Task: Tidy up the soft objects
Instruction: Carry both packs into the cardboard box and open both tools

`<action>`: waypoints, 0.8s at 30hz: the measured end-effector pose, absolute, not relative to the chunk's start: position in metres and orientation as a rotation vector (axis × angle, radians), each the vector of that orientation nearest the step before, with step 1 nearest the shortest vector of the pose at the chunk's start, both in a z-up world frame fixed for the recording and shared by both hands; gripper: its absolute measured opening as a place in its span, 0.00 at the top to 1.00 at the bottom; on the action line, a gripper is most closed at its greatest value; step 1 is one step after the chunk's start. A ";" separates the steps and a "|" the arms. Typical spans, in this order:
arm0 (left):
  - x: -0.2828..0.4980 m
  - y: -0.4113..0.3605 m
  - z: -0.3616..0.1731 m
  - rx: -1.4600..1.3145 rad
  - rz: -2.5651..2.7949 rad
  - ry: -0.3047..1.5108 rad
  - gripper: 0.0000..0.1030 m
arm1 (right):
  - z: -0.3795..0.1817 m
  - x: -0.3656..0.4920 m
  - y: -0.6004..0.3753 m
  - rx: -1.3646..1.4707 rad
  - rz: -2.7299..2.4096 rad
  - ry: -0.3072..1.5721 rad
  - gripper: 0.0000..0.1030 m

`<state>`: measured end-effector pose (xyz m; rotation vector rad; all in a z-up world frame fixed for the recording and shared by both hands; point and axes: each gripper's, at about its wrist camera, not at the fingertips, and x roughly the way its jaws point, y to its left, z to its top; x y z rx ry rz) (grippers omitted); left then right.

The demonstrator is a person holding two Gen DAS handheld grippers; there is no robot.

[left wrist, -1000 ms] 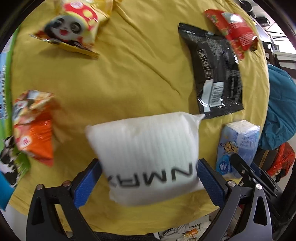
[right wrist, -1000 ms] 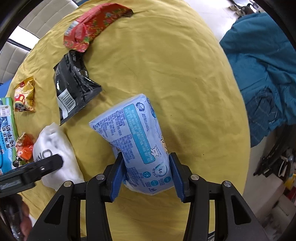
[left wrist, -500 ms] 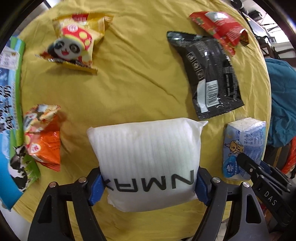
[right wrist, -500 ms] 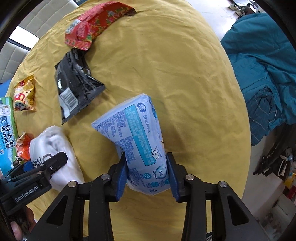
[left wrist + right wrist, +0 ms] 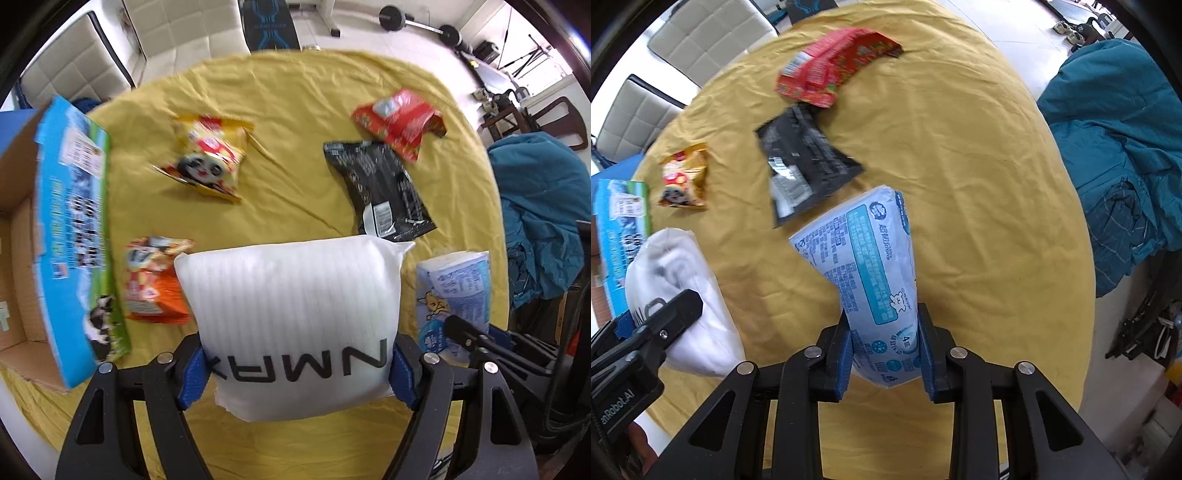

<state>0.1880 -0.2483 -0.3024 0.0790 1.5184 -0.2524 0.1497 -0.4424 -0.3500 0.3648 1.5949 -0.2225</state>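
Between the blue pads of the left gripper (image 5: 295, 363), a white foam-wrapped pack (image 5: 291, 317) printed with black letters is clamped at its near end and held clear above the yellow tablecloth (image 5: 295, 122). Right gripper (image 5: 884, 354): jaws have just been closing and are now clenched tight on the lower end of a light-blue tissue pack (image 5: 868, 266), which is squeezed narrow at the pads and tilted up and left above the cloth. Left on the cloth are an orange snack bag (image 5: 155, 284) just left of the white pack, a yellow panda snack bag (image 5: 210, 158) further back, a black pouch (image 5: 380, 192) with a red snack bag (image 5: 399, 125) touching its far end. An open blue milk carton box (image 5: 70, 229) sits at the table's left edge. A teal cloth heap (image 5: 1115, 155) lies off the table to the right.
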 end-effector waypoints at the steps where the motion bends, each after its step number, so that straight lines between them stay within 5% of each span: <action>1: 0.185 -0.246 -0.294 0.078 -0.252 1.502 0.26 | -0.344 0.148 -0.437 0.371 -0.212 1.583 0.69; 24: 0.232 -0.006 -0.210 -0.097 -0.189 1.317 0.26 | -0.208 0.208 -0.214 0.369 0.066 1.372 0.70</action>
